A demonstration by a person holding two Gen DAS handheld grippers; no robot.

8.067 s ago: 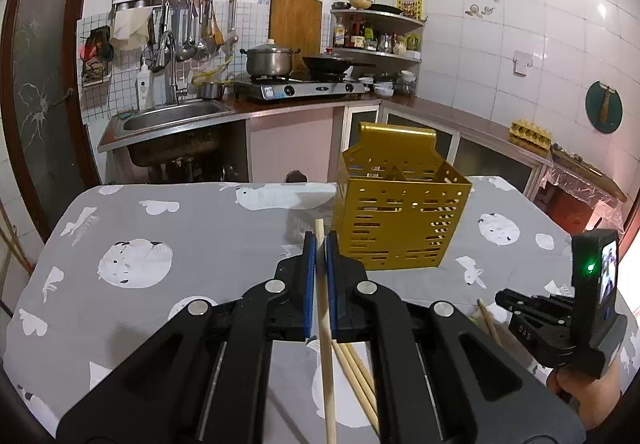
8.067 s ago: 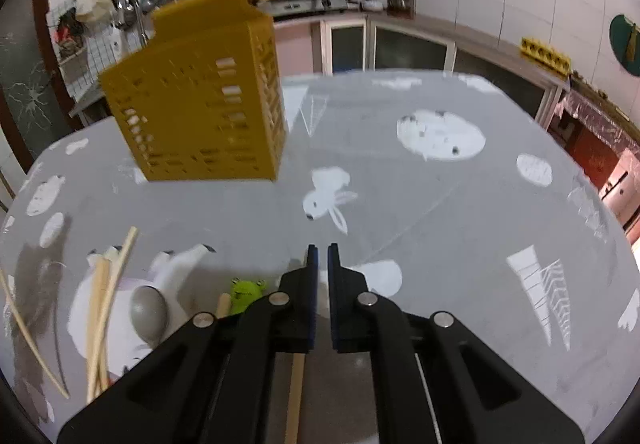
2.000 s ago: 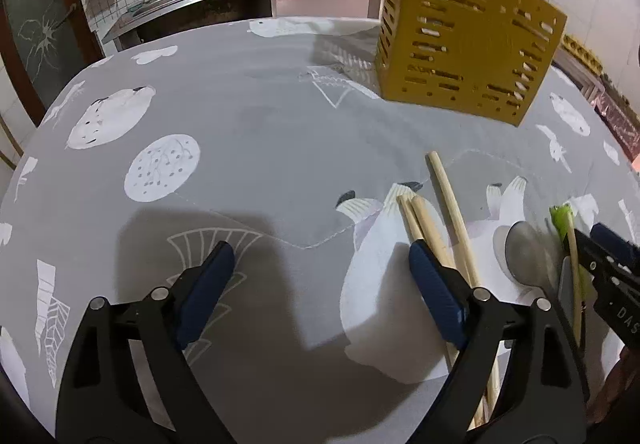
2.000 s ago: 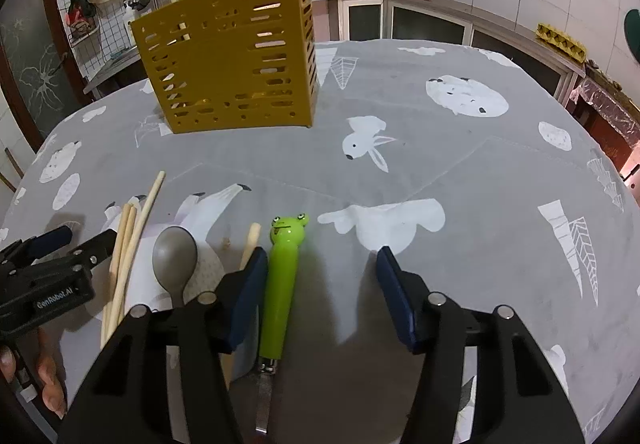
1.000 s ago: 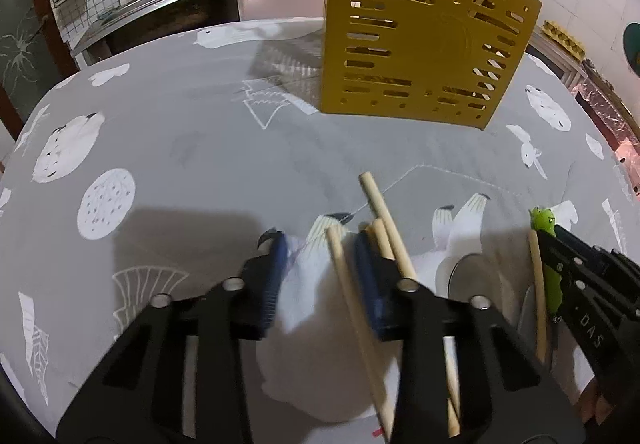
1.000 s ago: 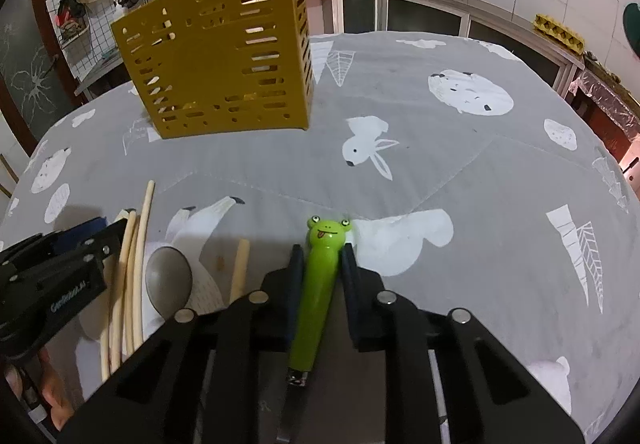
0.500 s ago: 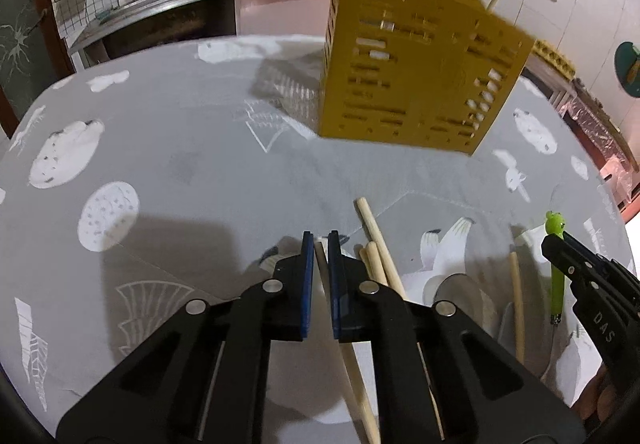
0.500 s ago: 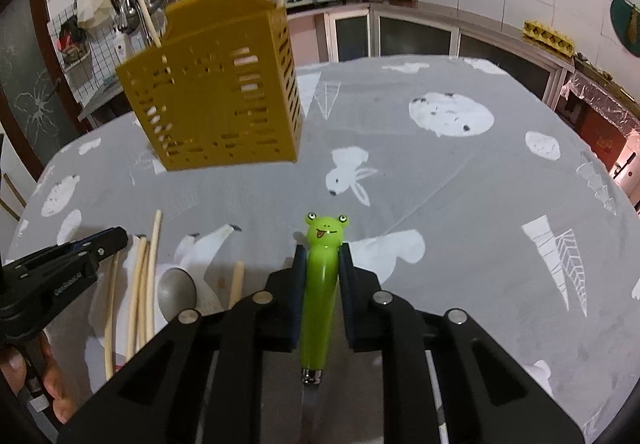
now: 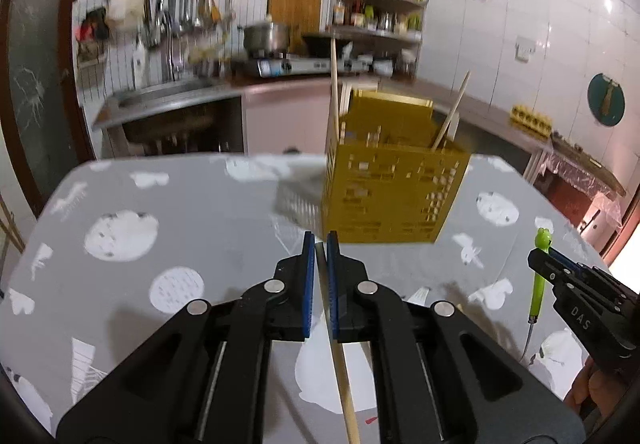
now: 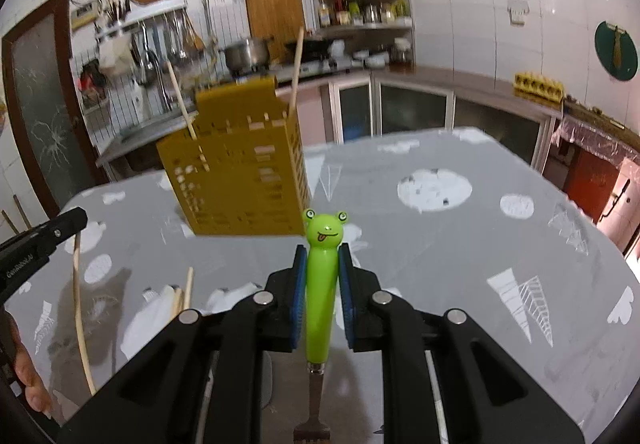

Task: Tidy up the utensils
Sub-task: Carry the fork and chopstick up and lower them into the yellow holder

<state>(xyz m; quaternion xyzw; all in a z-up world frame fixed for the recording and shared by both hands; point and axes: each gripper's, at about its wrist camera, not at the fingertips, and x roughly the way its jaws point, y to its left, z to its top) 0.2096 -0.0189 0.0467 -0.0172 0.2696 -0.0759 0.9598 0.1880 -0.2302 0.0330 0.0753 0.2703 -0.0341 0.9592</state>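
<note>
My left gripper (image 9: 320, 244) is shut on a wooden chopstick (image 9: 340, 356), lifted off the table; its long end hangs down toward me. My right gripper (image 10: 322, 256) is shut on the green frog-handled fork (image 10: 320, 296), frog head forward and tines below my jaws. The yellow perforated holder (image 9: 392, 195) stands ahead on the table with two chopsticks (image 9: 333, 83) sticking out of it. In the right wrist view the holder (image 10: 240, 183) is ahead to the left, and the left gripper (image 10: 76, 217) carries its chopstick (image 10: 78, 304) at the left edge. The right gripper (image 9: 540, 260) shows at the left view's right edge.
A grey cloth with white prints covers the table (image 9: 160, 211). Loose chopsticks (image 10: 182, 296) and a grey spoon (image 10: 266, 376), partly hidden by my fingers, lie near the front. A person's hand (image 10: 28, 376) holds the left gripper. A kitchen counter, sink and stove stand behind the table.
The left jaws closed on a chopstick and lifted it. The right gripper rose with the frog fork. Both views tipped up from the table toward the holder and kitchen.
</note>
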